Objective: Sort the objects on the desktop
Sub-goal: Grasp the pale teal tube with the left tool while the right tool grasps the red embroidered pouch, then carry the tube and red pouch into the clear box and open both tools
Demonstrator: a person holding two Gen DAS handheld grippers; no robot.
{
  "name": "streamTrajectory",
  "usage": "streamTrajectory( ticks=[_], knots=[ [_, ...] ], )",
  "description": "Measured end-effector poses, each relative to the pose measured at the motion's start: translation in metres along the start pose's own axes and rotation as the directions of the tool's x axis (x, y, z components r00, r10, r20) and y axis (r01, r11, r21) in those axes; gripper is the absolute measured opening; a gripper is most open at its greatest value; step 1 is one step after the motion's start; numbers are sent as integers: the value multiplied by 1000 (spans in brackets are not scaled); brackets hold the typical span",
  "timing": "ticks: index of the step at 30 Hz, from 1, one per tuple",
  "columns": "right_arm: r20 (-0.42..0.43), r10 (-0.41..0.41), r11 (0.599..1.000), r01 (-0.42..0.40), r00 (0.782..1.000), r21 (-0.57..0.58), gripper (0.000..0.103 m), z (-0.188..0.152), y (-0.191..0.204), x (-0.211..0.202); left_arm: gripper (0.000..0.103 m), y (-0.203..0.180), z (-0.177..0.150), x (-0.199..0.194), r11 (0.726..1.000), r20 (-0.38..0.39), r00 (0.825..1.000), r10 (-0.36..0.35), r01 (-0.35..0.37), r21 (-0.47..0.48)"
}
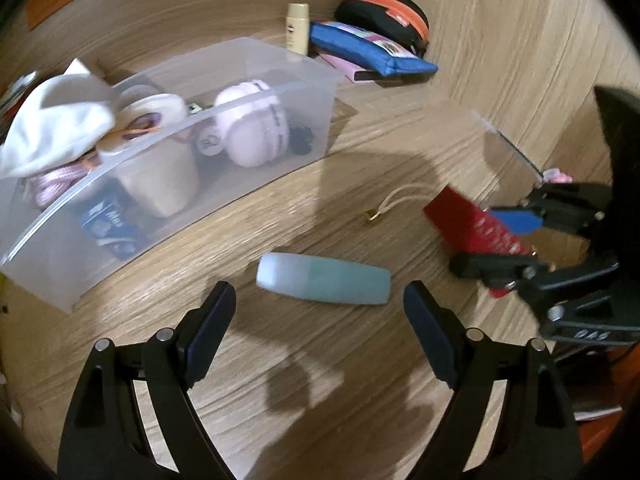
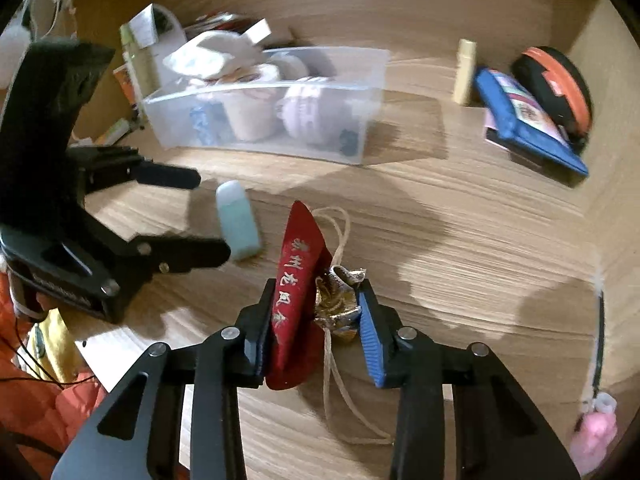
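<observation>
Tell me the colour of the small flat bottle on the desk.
Pale teal small flat bottle, clearest in the left wrist view.

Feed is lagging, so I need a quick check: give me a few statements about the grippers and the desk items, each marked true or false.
1. The right gripper is closed on the red pouch. True.
2. The left gripper grips the teal bottle. False: it is open, and the bottle lies on the desk.
3. The clear bin is empty. False: it holds several items, including a white cup.
4. The blue pencil case lies outside the bin. True.
</observation>
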State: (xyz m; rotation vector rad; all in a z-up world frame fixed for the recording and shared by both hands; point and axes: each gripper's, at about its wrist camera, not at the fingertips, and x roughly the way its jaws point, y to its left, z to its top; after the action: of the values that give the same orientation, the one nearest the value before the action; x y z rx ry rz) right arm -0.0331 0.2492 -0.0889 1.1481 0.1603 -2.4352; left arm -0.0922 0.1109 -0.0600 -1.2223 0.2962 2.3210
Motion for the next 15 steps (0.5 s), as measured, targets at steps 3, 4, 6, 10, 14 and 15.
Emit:
streamTrajectory(
  ticks=[3,4,6,10,14,15],
  knots=[
    [28,-12,1000,12,1000,4,32,2,-3,-9,86,-4,3,7,1000,-15,1000,12,-12,14],
    [36,-12,1000,12,999,6,32,3,-4,-12,86,-4,3,8,1000,-19,1000,16,-16,18],
    [45,-12,1000,11,999,7,32,6,-6,-14,86,-4,3,11,1000,-23,999,23,-22,20],
    [60,-16,1000,16,998,10,32,11,-9,-16,76,-8,2,11,999,0,1000,21,-21,36],
    [72,-20,999,18,997,27,32,17,-14,-16,73,-11,-1,11,999,15,1000,13,-14,51],
    [74,-19,999,17,997,30,32,19,-15,-16,73,-11,-2,10,998,19,1000,13,-14,53]
  ],
)
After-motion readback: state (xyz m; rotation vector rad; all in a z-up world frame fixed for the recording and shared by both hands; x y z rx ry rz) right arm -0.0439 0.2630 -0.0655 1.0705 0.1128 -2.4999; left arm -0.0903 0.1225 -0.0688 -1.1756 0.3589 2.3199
